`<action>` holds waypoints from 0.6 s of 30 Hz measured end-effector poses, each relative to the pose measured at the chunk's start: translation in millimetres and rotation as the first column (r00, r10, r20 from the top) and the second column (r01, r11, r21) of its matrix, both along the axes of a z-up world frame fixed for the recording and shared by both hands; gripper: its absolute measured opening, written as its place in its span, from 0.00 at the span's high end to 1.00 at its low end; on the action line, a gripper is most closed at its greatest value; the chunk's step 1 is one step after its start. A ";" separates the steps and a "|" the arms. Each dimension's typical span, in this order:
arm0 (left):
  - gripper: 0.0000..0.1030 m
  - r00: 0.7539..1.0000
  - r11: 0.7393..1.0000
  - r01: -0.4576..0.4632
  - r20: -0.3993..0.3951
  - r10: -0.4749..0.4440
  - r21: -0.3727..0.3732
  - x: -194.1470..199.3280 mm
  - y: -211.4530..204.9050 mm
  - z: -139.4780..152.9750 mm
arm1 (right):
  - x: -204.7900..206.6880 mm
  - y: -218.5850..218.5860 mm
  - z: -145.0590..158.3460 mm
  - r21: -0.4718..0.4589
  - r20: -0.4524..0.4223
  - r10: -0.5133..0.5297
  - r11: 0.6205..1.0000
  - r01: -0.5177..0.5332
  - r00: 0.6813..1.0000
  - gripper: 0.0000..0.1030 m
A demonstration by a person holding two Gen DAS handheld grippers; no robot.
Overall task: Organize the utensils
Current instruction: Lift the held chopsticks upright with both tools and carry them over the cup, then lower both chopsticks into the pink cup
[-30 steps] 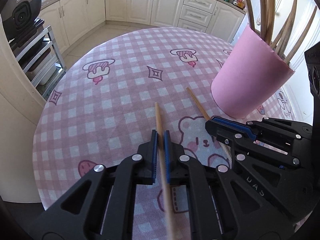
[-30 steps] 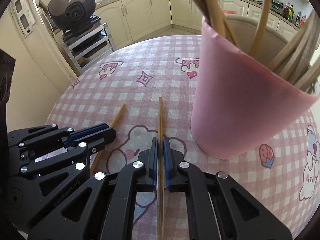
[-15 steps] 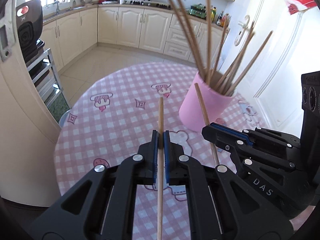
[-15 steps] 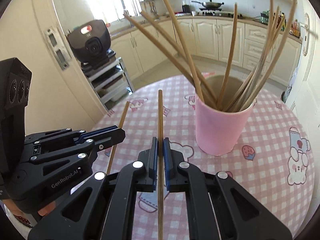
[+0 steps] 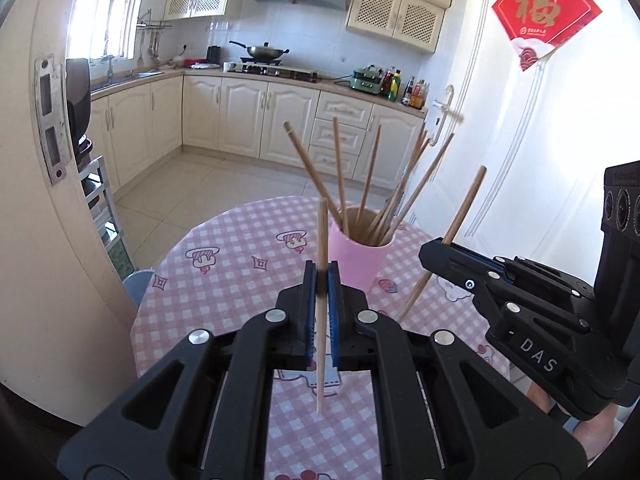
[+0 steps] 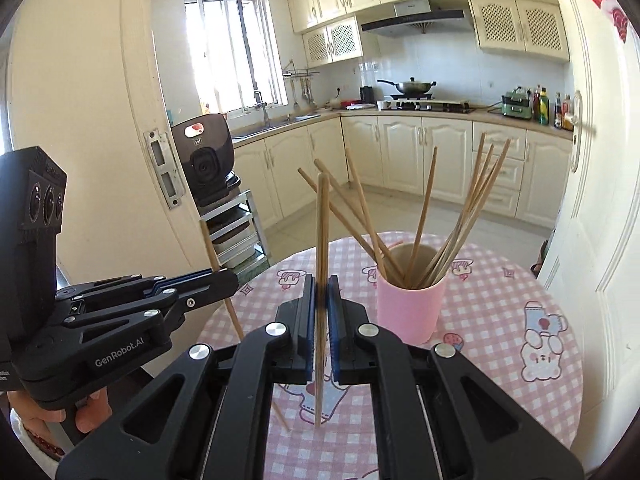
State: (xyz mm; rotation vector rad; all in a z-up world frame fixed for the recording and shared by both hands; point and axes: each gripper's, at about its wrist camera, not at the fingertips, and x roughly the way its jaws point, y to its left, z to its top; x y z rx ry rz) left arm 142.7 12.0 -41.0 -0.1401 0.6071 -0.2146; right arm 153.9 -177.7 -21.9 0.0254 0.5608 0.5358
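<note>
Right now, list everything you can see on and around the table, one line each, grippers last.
Table: one, round, pink checked cloth, centre.
Cup: one, pink, upright on the table.
Chopsticks in cup: several, wooden, leaning outward.
Held chopsticks: two, wooden, one in the left gripper, one in the right.
Wok: one, dark, on the far stove.
Left gripper: black, blue pads, shut on its chopstick.
Right gripper: same, shut on its chopstick.
</note>
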 end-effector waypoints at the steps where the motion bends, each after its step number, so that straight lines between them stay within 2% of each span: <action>1: 0.94 1.000 1.000 0.002 0.008 -0.002 -0.005 -1.9 -0.5 2.3 | -1.3 -0.6 2.0 0.002 0.011 -0.009 1.000 0.009 1.000 0.96; 5: 0.94 0.999 1.000 0.007 0.046 -0.007 0.002 -9.9 -4.6 9.8 | -5.4 1.2 1.4 -0.020 0.029 -0.013 1.000 0.014 0.999 0.96; 9: 0.94 0.998 1.000 0.022 0.050 -0.022 0.002 -9.6 -7.8 10.2 | -5.7 -4.5 5.3 -0.029 0.042 -0.026 0.999 0.027 0.999 0.96; 18: 0.94 0.996 0.999 0.033 0.087 -0.033 0.004 1.7 -20.1 25.6 | -3.0 -23.2 26.2 -0.004 0.098 -0.068 0.998 0.069 0.993 0.96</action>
